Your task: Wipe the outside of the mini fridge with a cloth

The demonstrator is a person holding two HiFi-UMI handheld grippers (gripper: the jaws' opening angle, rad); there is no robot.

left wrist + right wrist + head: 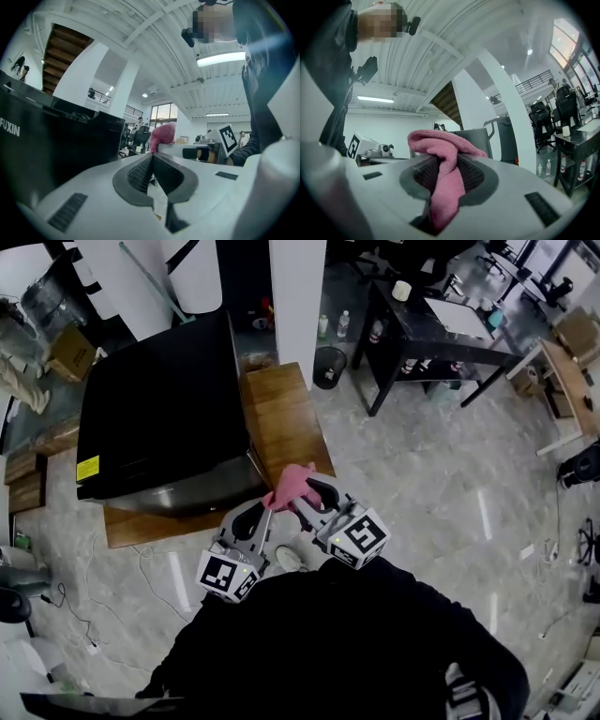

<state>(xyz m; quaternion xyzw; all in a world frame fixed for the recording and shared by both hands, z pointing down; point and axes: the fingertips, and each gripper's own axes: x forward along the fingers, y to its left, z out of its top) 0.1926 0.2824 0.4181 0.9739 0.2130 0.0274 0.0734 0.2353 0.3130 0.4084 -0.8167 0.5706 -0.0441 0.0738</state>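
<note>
The black mini fridge (159,418) stands on a low wooden platform (281,418), ahead and to my left. It fills the left side of the left gripper view as a dark wall (47,140). A pink cloth (292,486) hangs bunched just off the fridge's near right corner. My right gripper (302,501) is shut on it. In the right gripper view, the cloth (445,183) runs down between the jaws of the right gripper (443,157). My left gripper (270,514) is close beside it, and its jaws (152,155) are shut with nothing held. The cloth (163,133) shows just beyond them.
A black desk (441,334) and a round bin (329,367) stand at the back right. A white pillar (295,296) rises behind the platform. A cardboard box (70,352) sits at the far left. Cables (150,568) trail over the tiled floor near my feet.
</note>
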